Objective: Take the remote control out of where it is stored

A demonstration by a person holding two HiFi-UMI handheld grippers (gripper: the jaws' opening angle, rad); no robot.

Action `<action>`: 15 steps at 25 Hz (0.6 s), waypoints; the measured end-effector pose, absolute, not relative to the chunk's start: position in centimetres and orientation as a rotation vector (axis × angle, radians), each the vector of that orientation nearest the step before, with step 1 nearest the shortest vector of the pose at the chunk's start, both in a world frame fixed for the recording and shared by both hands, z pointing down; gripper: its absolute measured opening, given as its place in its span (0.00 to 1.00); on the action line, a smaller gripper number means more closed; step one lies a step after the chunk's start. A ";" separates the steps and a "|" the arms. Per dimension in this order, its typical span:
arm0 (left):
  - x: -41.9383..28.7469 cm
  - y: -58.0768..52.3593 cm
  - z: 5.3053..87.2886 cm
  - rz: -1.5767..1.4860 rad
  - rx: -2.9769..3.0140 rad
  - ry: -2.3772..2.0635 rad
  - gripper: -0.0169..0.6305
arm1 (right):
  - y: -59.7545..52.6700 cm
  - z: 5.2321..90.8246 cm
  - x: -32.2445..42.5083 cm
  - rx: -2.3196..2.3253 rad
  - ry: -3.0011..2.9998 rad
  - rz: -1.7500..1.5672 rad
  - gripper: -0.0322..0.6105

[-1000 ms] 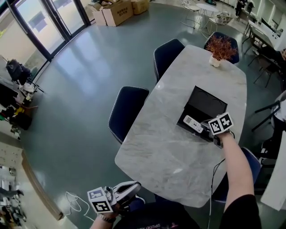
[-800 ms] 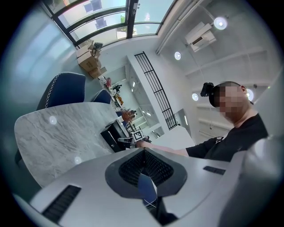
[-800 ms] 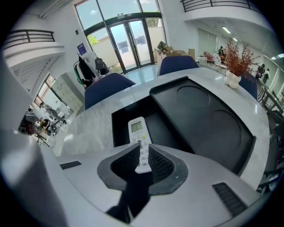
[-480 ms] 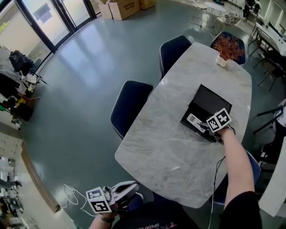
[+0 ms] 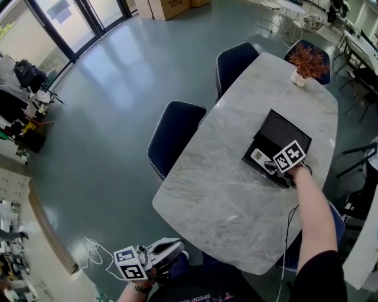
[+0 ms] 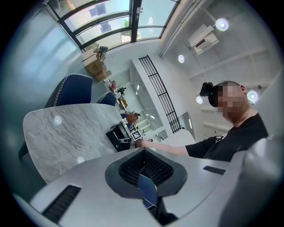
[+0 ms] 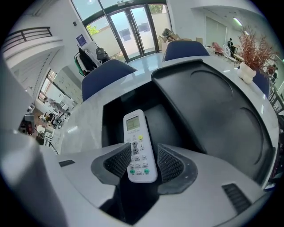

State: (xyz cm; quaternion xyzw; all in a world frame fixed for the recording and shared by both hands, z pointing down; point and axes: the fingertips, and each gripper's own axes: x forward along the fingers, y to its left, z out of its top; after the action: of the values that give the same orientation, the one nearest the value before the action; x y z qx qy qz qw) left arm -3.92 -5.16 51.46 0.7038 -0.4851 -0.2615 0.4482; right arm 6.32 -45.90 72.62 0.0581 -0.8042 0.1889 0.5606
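Left gripper (image 5: 177,246): off the table's near edge, below tabletop level, fingers closed together with nothing between them. A thin white cable (image 5: 94,252) loops on the floor off the table's near left corner.

Marble table (image 5: 218,177): long, rounded corners, pale grey with darker veining, polished enough to carry ceiling-light glints. Mostly bare.

Right gripper (image 5: 269,166): over the table's right side, reaching steeply down at the end of a bare forearm (image 5: 310,206). Its jaws have just been opening and now stand wide. The remote control (image 7: 138,146) lies between the ribbed pads, not clamped, with a gap showing on at least one side.

Remote control: white, small screen facing up, coloured buttons below. It rests inside a black storage box (image 7: 111,119) on the table's right side. The box lid (image 5: 283,133) is flipped open and lies back toward the table's far end.

Far end of the table: a white vase of reddish dried branches (image 5: 307,62).

Along the table's left edge: two dark blue chairs (image 5: 174,133), pushed in. One more sits behind the far end.

Beyond the table: smooth grey-green floor (image 5: 118,88), glossy. Glass doors (image 5: 65,23) far left of the table, cardboard boxes (image 5: 171,6) past its far end.
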 end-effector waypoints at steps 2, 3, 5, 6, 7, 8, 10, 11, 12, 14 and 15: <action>-3.8 -5.2 51.6 -0.646 1.736 -1.200 0.04 | -46.0 72.7 6.3 0.123 -1.889 0.451 0.32; -3.8 -5.3 51.6 -0.646 1.733 -1.201 0.04 | -46.1 72.7 6.3 0.115 -1.886 0.455 0.32; -4.0 -5.4 51.7 -0.648 1.726 -1.204 0.04 | -45.8 72.8 6.2 0.090 -1.876 0.460 0.32; -4.1 -5.4 51.7 -0.652 1.723 -1.205 0.04 | -45.4 72.8 6.1 0.072 -1.868 0.454 0.32; -4.1 -5.4 51.7 -0.654 1.722 -1.204 0.04 | -45.1 72.8 6.0 0.053 -1.861 0.442 0.32; -4.2 -5.4 51.7 -0.655 1.722 -1.202 0.04 | -44.8 72.9 5.9 0.038 -1.856 0.430 0.32; -4.2 -5.4 51.8 -0.655 1.723 -1.199 0.04 | -44.3 73.0 5.6 0.016 -1.849 0.422 0.32; -4.2 -5.4 51.8 -0.656 1.722 -1.199 0.04 | -44.2 73.0 5.5 0.008 -1.846 0.422 0.32; -4.2 -5.5 51.8 -0.656 1.722 -1.199 0.04 | -44.0 73.1 5.3 -0.001 -1.843 0.419 0.32; -4.2 -5.7 51.8 -0.655 1.720 -1.196 0.04 | -43.9 73.1 5.1 -0.019 -1.837 0.406 0.32; -4.2 -5.7 51.8 -0.655 1.720 -1.195 0.04 | -43.9 73.1 5.1 -0.030 -1.835 0.397 0.32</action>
State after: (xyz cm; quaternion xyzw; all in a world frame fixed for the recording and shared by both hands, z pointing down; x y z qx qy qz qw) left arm -4.15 -5.74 51.85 0.6975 -0.4845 -0.2658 0.4562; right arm 5.05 -43.88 73.11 -0.0127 -0.7885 0.1704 0.5908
